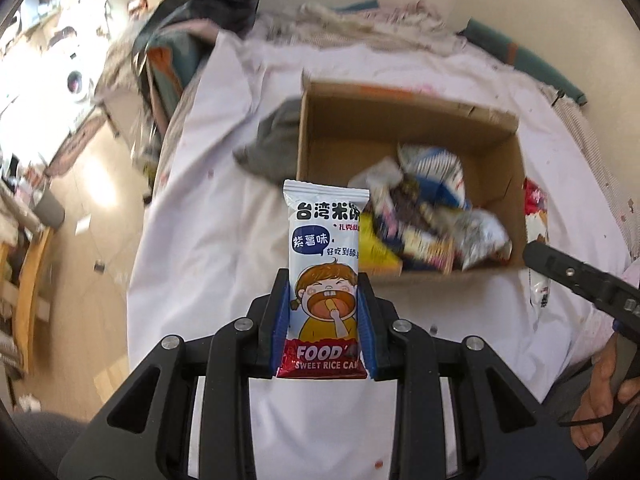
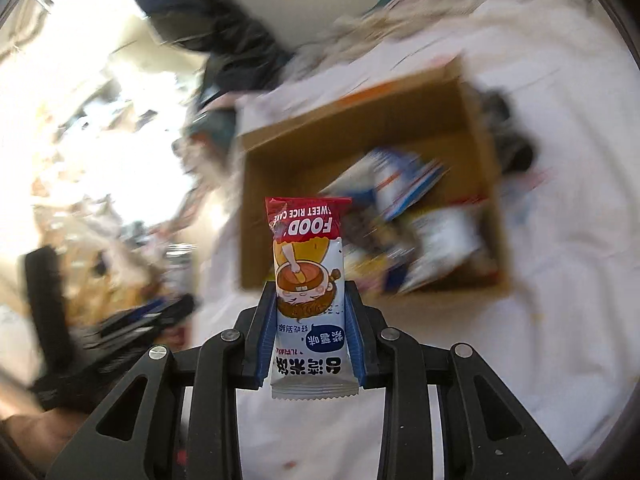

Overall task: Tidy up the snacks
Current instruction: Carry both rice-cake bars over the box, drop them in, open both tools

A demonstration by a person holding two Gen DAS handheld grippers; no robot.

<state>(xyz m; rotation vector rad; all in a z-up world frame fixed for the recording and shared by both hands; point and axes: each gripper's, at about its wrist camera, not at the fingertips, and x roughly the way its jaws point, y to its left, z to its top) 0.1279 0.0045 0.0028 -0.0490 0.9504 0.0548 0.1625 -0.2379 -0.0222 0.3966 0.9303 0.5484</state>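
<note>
Both grippers tilted down toward box [image 1: 408,136]. Left gripper [image 1: 323,300] clamped on rice cake packet [image 1: 324,264]; right gripper [image 2: 310,312] clamped on another packet [image 2: 306,280].

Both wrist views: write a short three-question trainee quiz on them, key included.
1. True or false: the cardboard box is empty.
2. What does each gripper grip? A) a spoon B) a sweet rice cake packet C) nothing
3. In the right wrist view, which end of the packet points away from the camera?

Key: 1 false, snack packets lie inside. 2 B: left gripper on one packet, right gripper likewise. 3 the red end.
</note>
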